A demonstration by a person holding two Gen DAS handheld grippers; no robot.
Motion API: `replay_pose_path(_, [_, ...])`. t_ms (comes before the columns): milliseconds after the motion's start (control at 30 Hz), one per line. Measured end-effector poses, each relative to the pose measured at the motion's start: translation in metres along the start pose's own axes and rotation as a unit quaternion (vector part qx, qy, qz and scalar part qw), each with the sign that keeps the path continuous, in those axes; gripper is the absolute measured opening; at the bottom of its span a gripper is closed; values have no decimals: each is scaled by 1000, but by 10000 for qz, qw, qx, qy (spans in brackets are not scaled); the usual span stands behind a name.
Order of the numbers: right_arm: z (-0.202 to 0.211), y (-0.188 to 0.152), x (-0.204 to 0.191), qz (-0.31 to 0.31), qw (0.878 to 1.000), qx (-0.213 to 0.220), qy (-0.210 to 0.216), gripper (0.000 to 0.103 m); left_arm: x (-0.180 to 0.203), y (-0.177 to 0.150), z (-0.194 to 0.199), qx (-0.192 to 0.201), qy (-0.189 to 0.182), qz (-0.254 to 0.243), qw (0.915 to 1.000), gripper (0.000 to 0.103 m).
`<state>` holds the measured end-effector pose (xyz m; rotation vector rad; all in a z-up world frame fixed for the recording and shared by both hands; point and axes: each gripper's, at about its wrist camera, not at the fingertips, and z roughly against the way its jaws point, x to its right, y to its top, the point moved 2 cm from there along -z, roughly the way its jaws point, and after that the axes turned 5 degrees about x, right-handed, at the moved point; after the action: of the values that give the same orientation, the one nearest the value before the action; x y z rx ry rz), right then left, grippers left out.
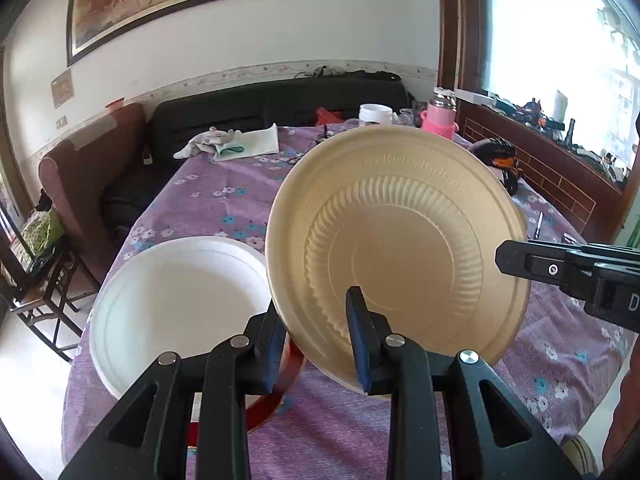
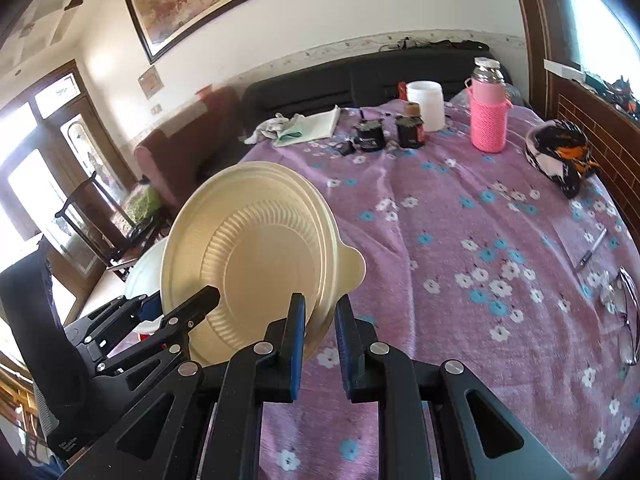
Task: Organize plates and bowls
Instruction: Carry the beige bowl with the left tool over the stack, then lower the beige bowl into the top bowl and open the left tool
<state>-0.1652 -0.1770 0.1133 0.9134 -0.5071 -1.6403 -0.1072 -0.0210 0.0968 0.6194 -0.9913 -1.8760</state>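
Holding a cream-coloured, round, thin moulded disposable plate (image 1: 400, 240) tilted up off the surface (image 2: 460, 260), two black grippers with blue pads share the load. The left gripper (image 1: 320, 344) is clenched on the plate's near rim, one pad in front of the ribbed face and one behind it. The right gripper (image 2: 320, 340) is grasping the opposite edge, its pads pinched close together on the rim just below a small rounded tab.

The plate hangs between the two grippers, clear of the purple flowered cloth covering the surface. Just to the left of the left gripper, and lower, a white round shallow plate (image 1: 176, 300) rests on something red, only partly seen.

The cream plate looks very light and thin, probably pressed pulp or foam, so it would likely flex or crease under a hard squeeze. Its ribbed ring should stiffen the middle. The flat outer rim seems the best place to grip, lightly, at opposite sides to stop twisting. Its matte finish suggests little slipperiness.
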Motion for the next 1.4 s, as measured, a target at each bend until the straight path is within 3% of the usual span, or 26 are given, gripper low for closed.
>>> replay_pose_path(267, [-9,15,-30,248,9995,-3,210,16,-41,5,15,123,107,394,9991,27])
replay_pose_path(633, [-47,28,-84,239,9944,-356,962,17,-104,6,38,276,502,918,9941,27])
replay_pose_path(933, [-76,19,-97,85,9903,-790,1140,17,-123,-10,29,54,520,1191,9915,28])
replay_pose_path(1400, [-102,9,-96,-42,9875,-1100,1127,17,-132,-17,22,-33,545,1277,9903,28])
